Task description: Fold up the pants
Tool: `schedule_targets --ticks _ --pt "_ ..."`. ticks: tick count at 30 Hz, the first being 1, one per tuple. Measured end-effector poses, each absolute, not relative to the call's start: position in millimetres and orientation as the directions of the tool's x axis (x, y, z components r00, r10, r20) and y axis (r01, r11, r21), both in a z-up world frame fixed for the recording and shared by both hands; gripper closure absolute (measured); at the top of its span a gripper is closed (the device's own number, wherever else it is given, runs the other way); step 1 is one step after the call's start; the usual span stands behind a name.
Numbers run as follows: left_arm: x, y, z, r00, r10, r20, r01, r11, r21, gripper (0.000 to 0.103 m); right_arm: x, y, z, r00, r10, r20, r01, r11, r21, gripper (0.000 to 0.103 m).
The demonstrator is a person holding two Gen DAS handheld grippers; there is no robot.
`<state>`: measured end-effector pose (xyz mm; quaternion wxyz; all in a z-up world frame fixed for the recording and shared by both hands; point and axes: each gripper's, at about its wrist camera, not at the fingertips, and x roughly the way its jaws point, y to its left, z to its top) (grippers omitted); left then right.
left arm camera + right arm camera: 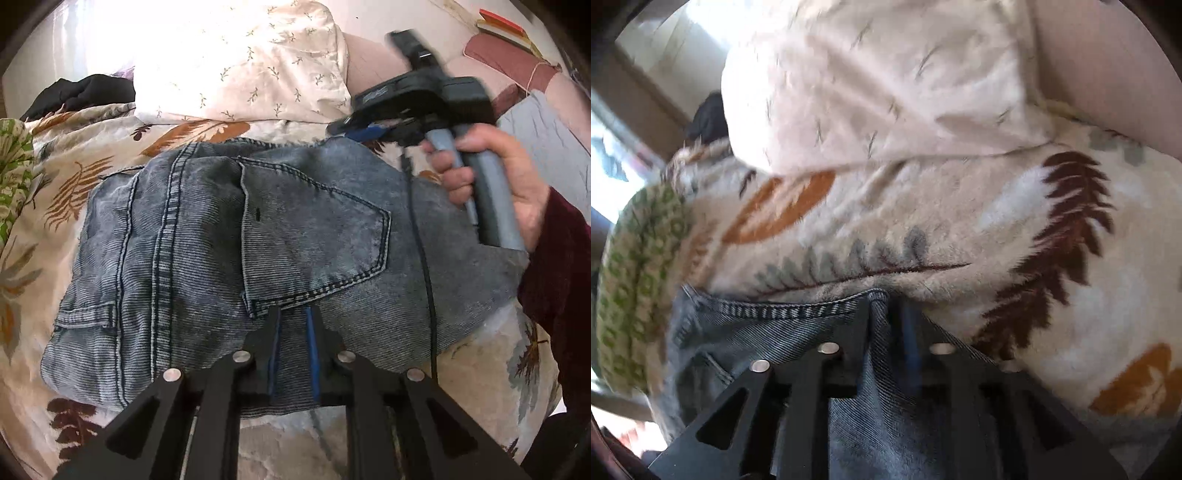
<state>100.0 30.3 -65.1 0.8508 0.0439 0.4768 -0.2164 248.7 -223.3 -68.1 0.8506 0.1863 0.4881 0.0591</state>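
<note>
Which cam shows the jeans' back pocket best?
Left wrist. The back pocket lies whole and sharp on the folded jeans, stitched outline fully visible ahead of the left gripper. Right wrist shows only blurred denim and a hem bunched in the right gripper; no back pocket identifiable there.

I see a bed covered by a leaf-print fleece blanket (92, 177). Folded grey jeans (229, 258) lie at its centre, a sprigged pillow (251, 59) at twelve o'clock, dark clothing (81, 92) at ten o'clock.

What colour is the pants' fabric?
Washed blue-grey denim pants, clearest in the left wrist view.
</note>
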Motion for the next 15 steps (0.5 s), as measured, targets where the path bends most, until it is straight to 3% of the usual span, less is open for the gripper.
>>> schedule_targets --ticks 1,5,9,13,15 --pt "98.3 31.2 -62.8 0.459 -0.322 -0.828 0.408 0.904 -0.126 0.087 243.2 -224.6 -58.9 0.542 0.293 -0.788 0.071 0.918 0.390 0.077" --pt "90.1 32.8 -51.2 0.516 -0.289 -0.806 0.404 0.912 -0.068 0.070 221.8 -225.4 -24.3 0.591 0.332 -0.735 0.034 0.900 0.434 0.077" --pt "86.3 36.6 -46.2 0.534 -0.289 -0.795 0.405 0.912 -0.060 0.070 213.0 -211.1 -34.3 0.505 0.417 -0.756 0.021 0.870 0.493 0.078" --pt "90.7 36.7 -60.3 0.512 -0.233 -0.827 0.396 0.918 -0.014 0.070 219.9 -201.9 -70.0 0.449 0.374 -0.811 0.091 0.884 0.458 0.078" --pt "95.0 36.2 -70.1 0.492 -0.204 -0.846 0.399 0.917 0.010 0.070 224.3 -205.2 -88.3 0.422 0.318 -0.849 0.146 0.900 0.410 0.085"
